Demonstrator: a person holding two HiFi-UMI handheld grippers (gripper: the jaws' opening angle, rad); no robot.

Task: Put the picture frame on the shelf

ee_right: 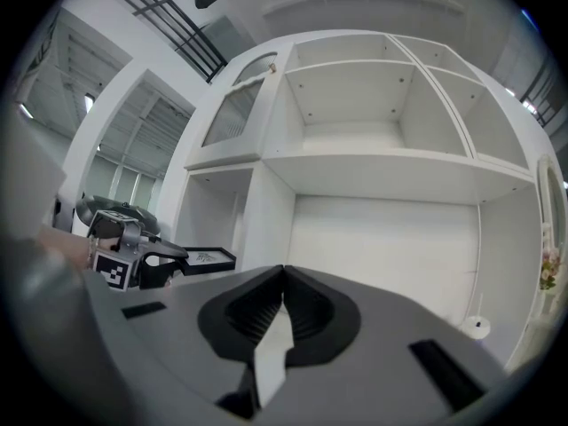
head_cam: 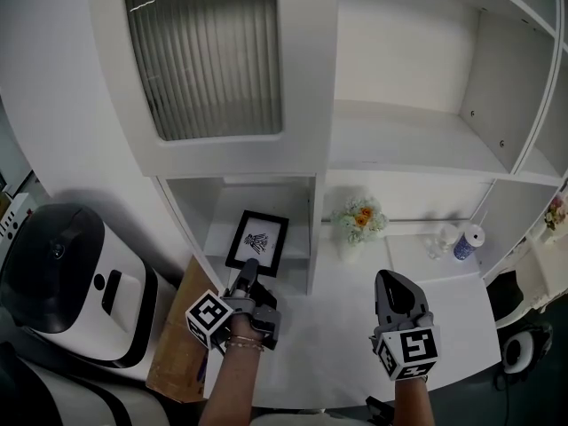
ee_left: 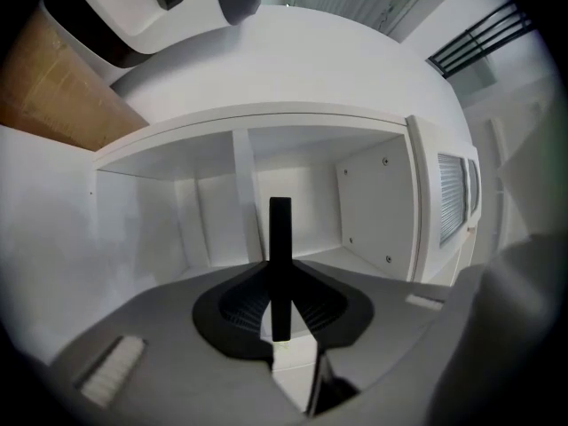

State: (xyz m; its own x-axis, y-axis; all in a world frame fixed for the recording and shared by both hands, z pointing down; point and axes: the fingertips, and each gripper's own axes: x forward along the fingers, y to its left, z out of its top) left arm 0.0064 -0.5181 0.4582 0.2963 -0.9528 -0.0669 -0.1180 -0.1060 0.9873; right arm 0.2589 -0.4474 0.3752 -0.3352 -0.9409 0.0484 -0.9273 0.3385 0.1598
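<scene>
The picture frame [head_cam: 257,240], black with a white mat and a small dark drawing, is tilted at the mouth of the low shelf compartment [head_cam: 216,235], under the ribbed-glass door. My left gripper [head_cam: 248,269] is shut on its near edge. In the left gripper view the frame [ee_left: 280,238] stands edge-on between the jaws, pointing into the white compartment [ee_left: 302,193]. My right gripper [head_cam: 393,282] hovers over the white counter to the right, shut and holding nothing. In the right gripper view its jaws [ee_right: 284,278] meet, and the frame [ee_right: 206,257] shows at the left.
A ribbed-glass cabinet door [head_cam: 204,51] hangs above the compartment. A small flower bunch [head_cam: 359,220], a clear glass [head_cam: 439,242] and a white-and-blue bottle [head_cam: 463,245] stand on the counter to the right. A white-and-black appliance [head_cam: 71,282] and a brown board [head_cam: 173,344] lie left.
</scene>
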